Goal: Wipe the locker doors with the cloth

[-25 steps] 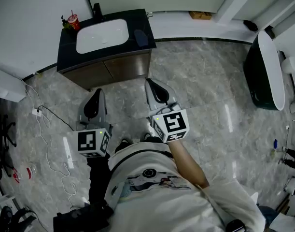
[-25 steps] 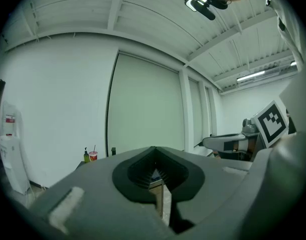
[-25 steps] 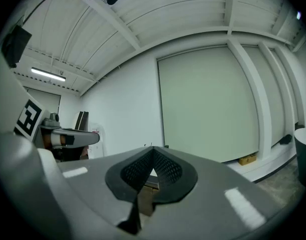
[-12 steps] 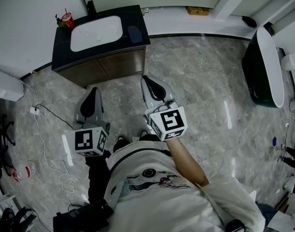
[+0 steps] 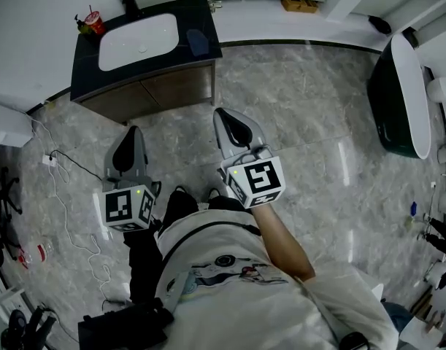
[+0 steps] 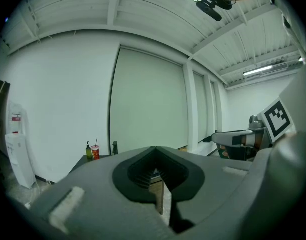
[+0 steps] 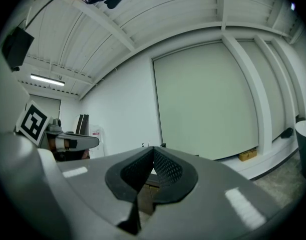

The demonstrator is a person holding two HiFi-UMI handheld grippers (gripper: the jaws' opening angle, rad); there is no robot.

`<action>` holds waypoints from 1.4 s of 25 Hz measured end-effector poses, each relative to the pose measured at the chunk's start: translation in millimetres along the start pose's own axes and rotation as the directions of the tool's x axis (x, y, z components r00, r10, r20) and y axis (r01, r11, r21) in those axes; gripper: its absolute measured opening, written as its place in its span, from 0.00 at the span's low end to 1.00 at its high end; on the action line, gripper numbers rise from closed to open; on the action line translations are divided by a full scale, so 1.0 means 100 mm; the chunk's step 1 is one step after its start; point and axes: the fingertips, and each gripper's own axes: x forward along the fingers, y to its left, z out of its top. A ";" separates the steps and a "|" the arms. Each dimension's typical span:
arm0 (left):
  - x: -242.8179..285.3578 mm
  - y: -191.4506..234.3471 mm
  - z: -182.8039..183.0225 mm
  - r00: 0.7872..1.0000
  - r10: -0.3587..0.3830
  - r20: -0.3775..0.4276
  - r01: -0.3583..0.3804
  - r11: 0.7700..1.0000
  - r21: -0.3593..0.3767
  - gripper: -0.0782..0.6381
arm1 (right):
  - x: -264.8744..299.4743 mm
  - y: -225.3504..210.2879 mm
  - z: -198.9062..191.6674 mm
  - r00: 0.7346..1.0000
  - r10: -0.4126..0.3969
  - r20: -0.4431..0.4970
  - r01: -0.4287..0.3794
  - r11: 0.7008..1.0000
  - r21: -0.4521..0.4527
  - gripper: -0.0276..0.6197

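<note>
Two grippers, each with its jaws pressed together on nothing: I hold the left gripper (image 5: 130, 133) and the right gripper (image 5: 224, 117) side by side over the marble floor (image 5: 295, 100), noses toward twelve o'clock. At eleven o'clock stands the dark vanity (image 5: 197, 13) with its white basin (image 5: 139, 41) and brown cabinet doors (image 5: 160, 93). The dark blue item (image 5: 197, 42) at the basin's three o'clock I take for the cloth, well apart from both tools.
</note>
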 end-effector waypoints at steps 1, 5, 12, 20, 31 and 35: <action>0.03 0.01 -0.03 1.000 -0.002 -0.007 0.002 1.000 -0.002 0.11 | 0.03 -0.03 -0.02 1.000 -0.004 -0.004 0.004 1.000 0.004 0.05; 0.29 0.15 -0.12 1.000 -0.011 -0.028 0.010 1.000 -0.019 0.11 | 0.29 -0.11 -0.11 0.999 -0.014 -0.033 0.014 1.000 0.009 0.05; 1.12 0.77 -0.20 0.998 -0.053 -0.026 0.052 0.997 -0.053 0.11 | 1.13 -0.23 -0.25 0.996 -0.056 -0.074 0.055 0.998 -0.018 0.05; 2.22 1.52 0.11 0.991 -0.137 -0.010 0.136 0.990 -0.017 0.11 | 2.37 -0.55 -0.14 0.984 -0.135 -0.116 0.131 0.990 -0.049 0.05; 3.15 1.62 -0.39 0.974 -0.179 -0.139 0.169 0.982 -0.080 0.11 | 3.13 -0.94 -0.72 0.948 -0.103 -0.301 0.107 0.994 -0.003 0.06; 3.43 1.45 -0.50 0.971 -0.163 -0.174 0.150 0.985 -0.081 0.11 | 3.29 -1.19 -0.95 0.929 -0.045 -0.366 0.053 0.999 0.012 0.11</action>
